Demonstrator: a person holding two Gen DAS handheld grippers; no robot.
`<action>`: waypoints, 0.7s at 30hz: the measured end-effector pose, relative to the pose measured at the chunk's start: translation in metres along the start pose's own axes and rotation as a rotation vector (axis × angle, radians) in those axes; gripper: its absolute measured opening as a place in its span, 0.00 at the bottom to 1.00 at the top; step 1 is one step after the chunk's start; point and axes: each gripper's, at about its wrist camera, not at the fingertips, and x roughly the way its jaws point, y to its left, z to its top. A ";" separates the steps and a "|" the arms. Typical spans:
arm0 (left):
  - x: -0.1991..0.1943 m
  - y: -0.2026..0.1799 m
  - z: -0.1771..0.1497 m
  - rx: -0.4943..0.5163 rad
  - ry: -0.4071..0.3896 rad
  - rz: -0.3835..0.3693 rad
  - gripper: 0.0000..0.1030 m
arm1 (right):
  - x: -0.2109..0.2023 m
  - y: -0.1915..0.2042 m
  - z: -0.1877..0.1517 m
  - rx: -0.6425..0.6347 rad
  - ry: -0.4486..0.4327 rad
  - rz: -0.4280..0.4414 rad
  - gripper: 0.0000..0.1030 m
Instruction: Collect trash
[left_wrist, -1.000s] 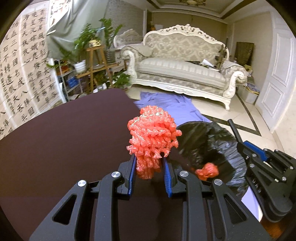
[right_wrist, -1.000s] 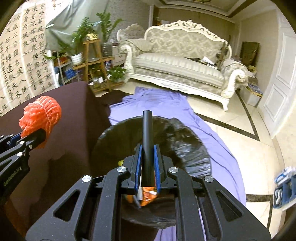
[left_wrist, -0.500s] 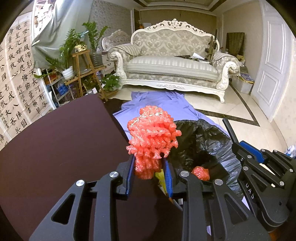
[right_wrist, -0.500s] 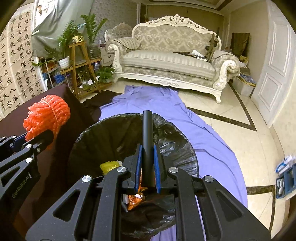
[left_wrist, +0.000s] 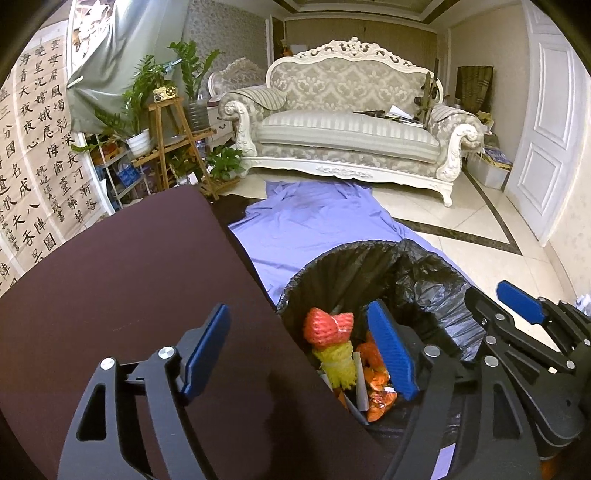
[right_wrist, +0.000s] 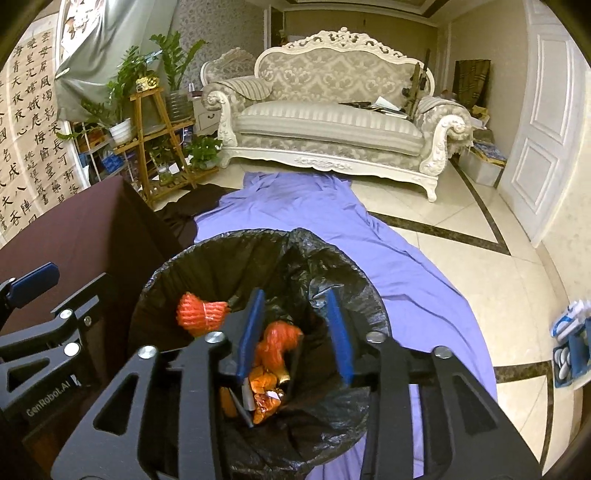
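My left claw (left_wrist: 297, 341) hangs at the table's edge with its jaws opening and nothing between them; one blue pad (left_wrist: 207, 347) sits over the dark brown table (left_wrist: 110, 280) at about 8 o'clock in the left view, the other over the mouth of the bin at 5 o'clock. My right claw (right_wrist: 295, 332) is over the bin too, its jaws opening with a clear gap and nothing gripped between the blue pads. The bin (right_wrist: 177, 266), lined with a black bag, stands on the floor just beside the table, low in both views, at 5 o'clock from the left claw and 6 o'clock from the right. Inside it lies the trash: a red foam net (left_wrist: 327, 326) on top, toward 10 o'clock of the opening as the right camera sees it (right_wrist: 201, 312), a yellow foam net (left_wrist: 338, 363) just under it, and orange wrappers (right_wrist: 275, 347) with crumpled foil near the middle, right below my right claw. A dark stick-like piece shows among the wrappers, though I cannot tell what it is. A purple sheet (right_wrist: 314, 221) is spread on the tiled floor from the bin toward 12 o'clock, up to a pale carved sofa (right_wrist: 332, 110). Plants on a wooden stand (right_wrist: 155, 129) are at 10 o'clock, and a white door (right_wrist: 543, 129) at 2 o'clock.
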 end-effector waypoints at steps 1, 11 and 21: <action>-0.002 0.001 0.000 -0.003 -0.002 0.002 0.75 | -0.001 -0.002 -0.001 0.001 -0.002 -0.002 0.40; -0.029 0.016 -0.008 -0.033 -0.035 0.028 0.79 | -0.036 -0.003 -0.007 -0.001 -0.055 -0.018 0.55; -0.058 0.024 -0.021 -0.068 -0.054 0.048 0.80 | -0.070 -0.003 -0.014 -0.004 -0.096 -0.012 0.60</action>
